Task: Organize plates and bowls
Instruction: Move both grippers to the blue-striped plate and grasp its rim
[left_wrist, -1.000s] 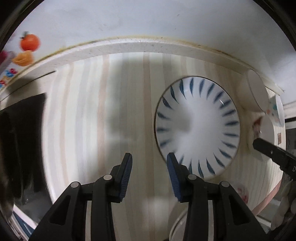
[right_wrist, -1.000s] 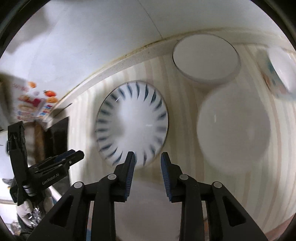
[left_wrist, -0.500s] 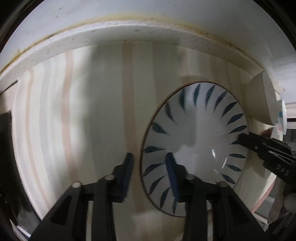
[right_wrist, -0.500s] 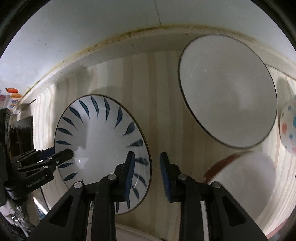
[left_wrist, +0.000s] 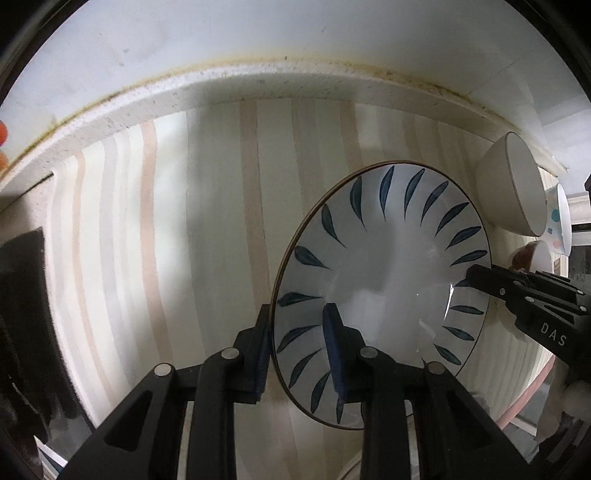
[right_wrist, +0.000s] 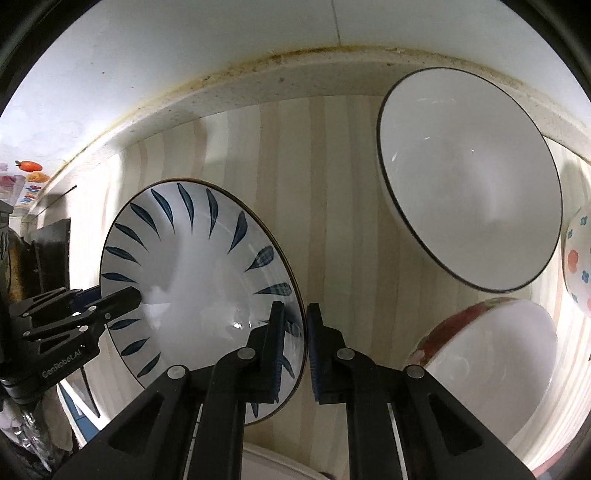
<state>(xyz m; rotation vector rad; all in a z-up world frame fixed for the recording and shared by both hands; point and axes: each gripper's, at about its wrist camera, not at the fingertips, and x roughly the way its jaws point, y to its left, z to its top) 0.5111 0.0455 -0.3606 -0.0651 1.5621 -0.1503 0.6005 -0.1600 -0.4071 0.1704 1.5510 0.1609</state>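
Observation:
A white plate with blue leaf marks (left_wrist: 384, 273) lies on the striped counter; it also shows in the right wrist view (right_wrist: 195, 273). My left gripper (left_wrist: 299, 347) straddles its left rim, one finger outside and one over the plate, jaws still apart. My right gripper (right_wrist: 295, 339) straddles its right rim with a narrow gap between the pads; whether they touch the rim is unclear. Each gripper shows in the other's view, the right one (left_wrist: 524, 295) and the left one (right_wrist: 74, 314).
A large white bowl with a dark rim (right_wrist: 469, 181) stands at the back right. A white bowl with a red outside (right_wrist: 491, 373) and a flower-dotted bowl (right_wrist: 578, 258) sit further right. The wall (left_wrist: 295, 37) runs behind the counter. Another white dish edge (right_wrist: 280, 465) lies below.
Both grippers moved in toward the blue-leaf plate from opposite sides and now straddle its rim. The right jaws narrowed.

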